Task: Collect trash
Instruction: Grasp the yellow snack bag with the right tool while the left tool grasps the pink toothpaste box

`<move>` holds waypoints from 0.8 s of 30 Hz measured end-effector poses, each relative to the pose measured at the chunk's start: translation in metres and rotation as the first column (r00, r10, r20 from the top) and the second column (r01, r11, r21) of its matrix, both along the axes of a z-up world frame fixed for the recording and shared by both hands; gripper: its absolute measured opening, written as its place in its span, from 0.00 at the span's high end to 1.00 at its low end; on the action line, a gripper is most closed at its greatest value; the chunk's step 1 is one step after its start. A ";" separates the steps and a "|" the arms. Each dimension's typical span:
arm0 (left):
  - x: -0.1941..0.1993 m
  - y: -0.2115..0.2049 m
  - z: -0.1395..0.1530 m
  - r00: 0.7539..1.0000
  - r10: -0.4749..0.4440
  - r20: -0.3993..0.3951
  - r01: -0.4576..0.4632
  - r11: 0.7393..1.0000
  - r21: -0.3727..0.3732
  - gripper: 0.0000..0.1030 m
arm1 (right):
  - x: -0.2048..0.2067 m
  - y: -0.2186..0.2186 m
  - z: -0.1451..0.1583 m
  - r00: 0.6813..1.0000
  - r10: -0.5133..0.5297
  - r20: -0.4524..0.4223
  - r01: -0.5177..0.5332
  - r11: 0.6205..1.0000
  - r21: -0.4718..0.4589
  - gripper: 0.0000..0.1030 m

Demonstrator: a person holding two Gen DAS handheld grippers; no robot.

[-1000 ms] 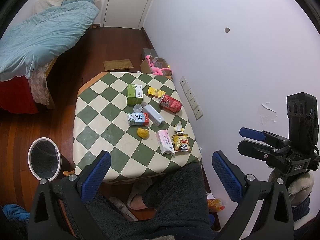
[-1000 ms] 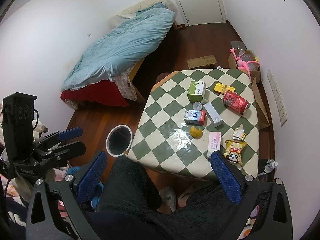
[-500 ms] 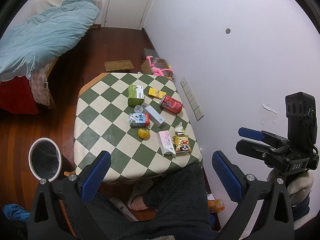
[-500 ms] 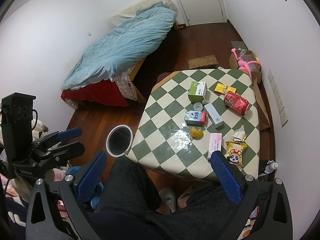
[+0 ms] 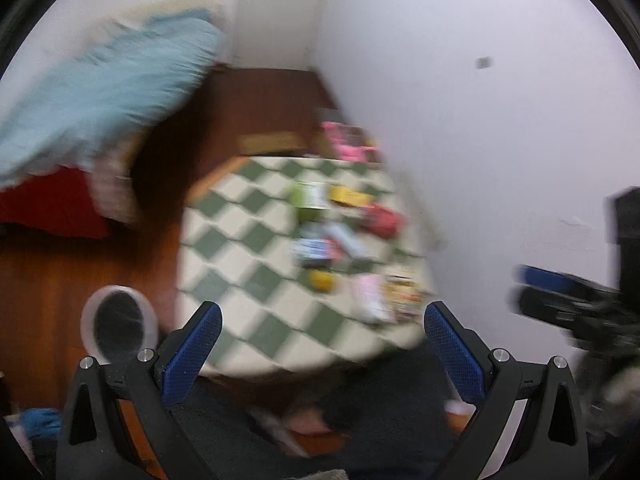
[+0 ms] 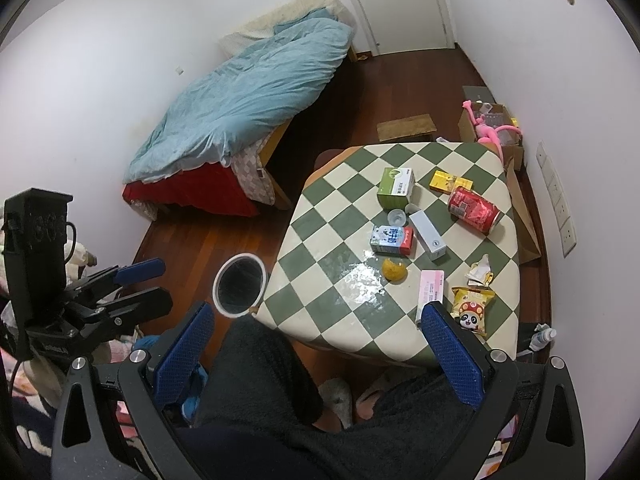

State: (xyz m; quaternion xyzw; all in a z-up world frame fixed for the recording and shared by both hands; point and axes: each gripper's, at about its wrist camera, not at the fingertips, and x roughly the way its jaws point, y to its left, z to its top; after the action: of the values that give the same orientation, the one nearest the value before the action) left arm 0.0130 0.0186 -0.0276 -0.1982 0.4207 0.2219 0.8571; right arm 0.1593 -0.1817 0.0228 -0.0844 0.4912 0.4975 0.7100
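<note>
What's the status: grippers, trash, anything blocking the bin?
Left gripper and right gripper both open, empty, high above the table. Trash untouched: red can, snack bag. Bin on floor, unobstructed.

Heavy blur. Left tool wide apart, empty, above checkered worktop strewn with smeared trash; round bin on floor beside it.
</note>
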 end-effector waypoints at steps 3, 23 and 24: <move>0.018 0.011 -0.042 0.993 0.082 -0.086 -0.073 0.992 0.102 0.00 | 0.013 0.002 -0.013 0.998 -0.057 0.001 0.057 0.998 -0.014 0.00; 0.123 0.007 -0.275 0.880 0.111 -0.461 -0.093 0.994 0.063 0.00 | 0.160 -0.001 -0.317 0.893 -0.450 0.009 0.413 0.812 -0.413 0.17; 0.126 0.005 -0.278 0.880 0.108 -0.463 -0.094 0.994 0.054 0.00 | 0.160 0.001 -0.323 0.898 -0.440 0.016 0.405 0.809 -0.427 0.17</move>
State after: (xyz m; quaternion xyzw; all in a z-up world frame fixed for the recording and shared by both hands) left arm 0.1387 0.0241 -0.3057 -0.1480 0.5996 0.3136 0.7213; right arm 0.3197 -0.1810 -0.2998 -0.1028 0.6220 0.2128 0.7465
